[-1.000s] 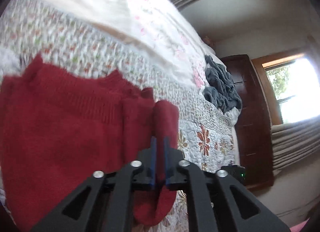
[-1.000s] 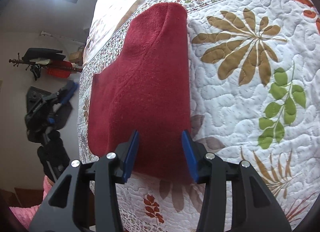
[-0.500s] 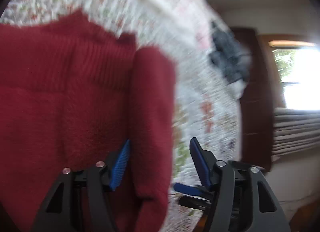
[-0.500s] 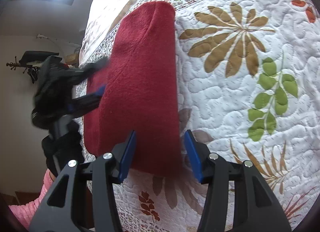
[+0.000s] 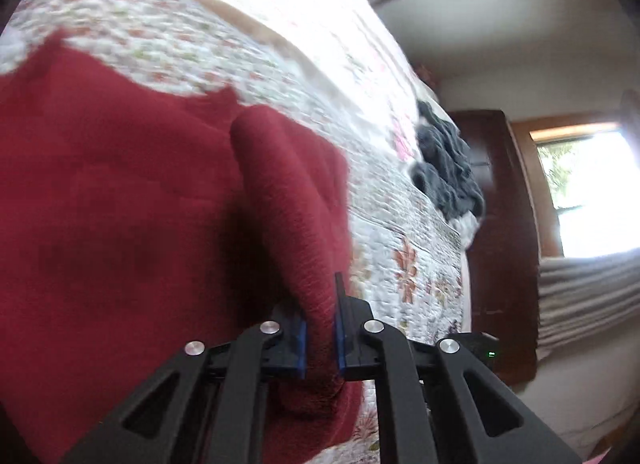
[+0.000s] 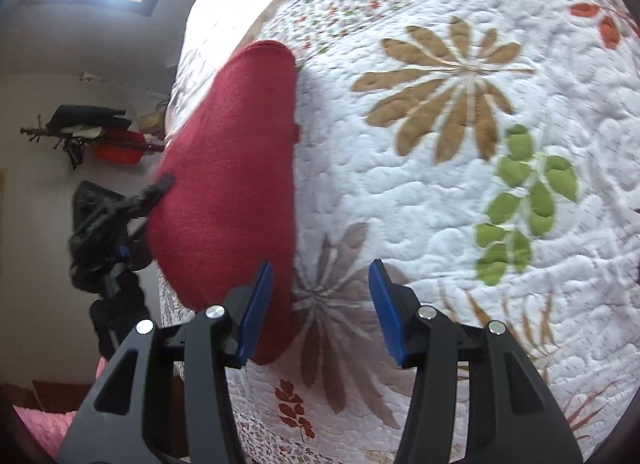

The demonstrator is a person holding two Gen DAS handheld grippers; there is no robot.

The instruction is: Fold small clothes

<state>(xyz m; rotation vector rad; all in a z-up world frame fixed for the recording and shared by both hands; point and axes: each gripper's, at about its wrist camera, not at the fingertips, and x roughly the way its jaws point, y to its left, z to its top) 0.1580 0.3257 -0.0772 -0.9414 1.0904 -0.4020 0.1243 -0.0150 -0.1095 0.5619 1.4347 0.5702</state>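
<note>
While pinching a raised fold of the red knit garment point(image 5: 132, 200) on the floral quilt point(image 6: 440, 192), left gripper point(image 5: 320, 338) clamped tight, right gripper point(image 6: 320, 312) gaping empty beside the hem. Soft, floppy, light stuff; best grabbed at edges or corners, not mid-panel.

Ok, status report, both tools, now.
Left tool shut on red sweater fold. Right tool open, empty, beside it over quilt. Nothing in the way.

Half a second ago spread apart, the left gripper point(image 5: 320, 338) has now clamped onto the red garment's point(image 5: 120, 224) right fold, lifting it into a ridge.
</note>
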